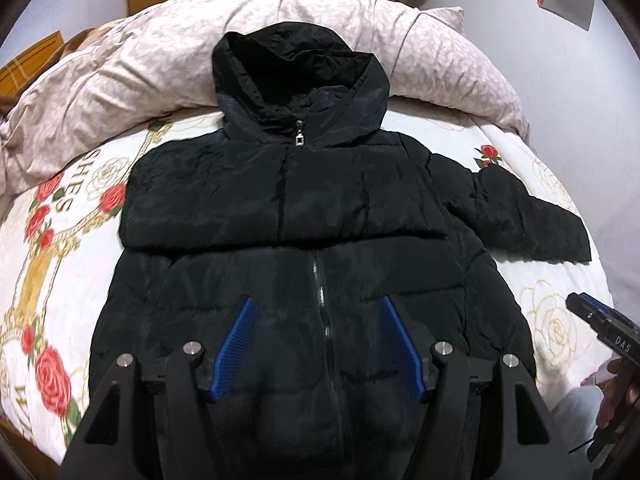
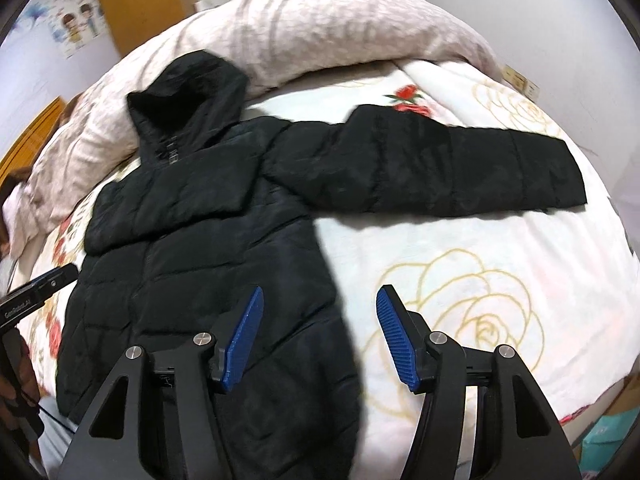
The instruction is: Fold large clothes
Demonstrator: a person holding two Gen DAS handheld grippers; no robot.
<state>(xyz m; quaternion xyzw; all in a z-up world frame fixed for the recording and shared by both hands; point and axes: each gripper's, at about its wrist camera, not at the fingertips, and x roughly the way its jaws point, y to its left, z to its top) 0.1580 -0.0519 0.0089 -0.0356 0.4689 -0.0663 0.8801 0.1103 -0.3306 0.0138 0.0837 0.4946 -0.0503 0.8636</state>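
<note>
1. Bed (image 1: 520, 264): the rose-print cover carries the whole workpiece. A pink quilt (image 1: 140, 68) is bunched along the far end.
2. Black puffer jacket (image 1: 304, 280): lies front side up in the middle of the bed, zipped closed, hem toward me, hood (image 1: 288, 68) resting against the quilt.
3. Progress, as I judge it: one sleeve fold is done. The folded sleeve (image 1: 248, 200) lies across the chest as a horizontal band. The other sleeve (image 2: 460, 168) lies fully extended on the cover, out to my right. Remaining: fold that sleeve in, then fold the body and hood.
4. Material: quilted, thick, slightly glossy. I expect it to spring back after folding, so each fold likely needs pressing down.
5. My left gripper (image 1: 316, 344): jaws spread wide, holding nothing, poised over the lower front near the zipper line (image 1: 326, 320).
6. My right gripper (image 2: 320, 336): jaws spread wide, holding nothing, straddling the jacket's side edge, one finger over fabric, the other over bare cover.
</note>
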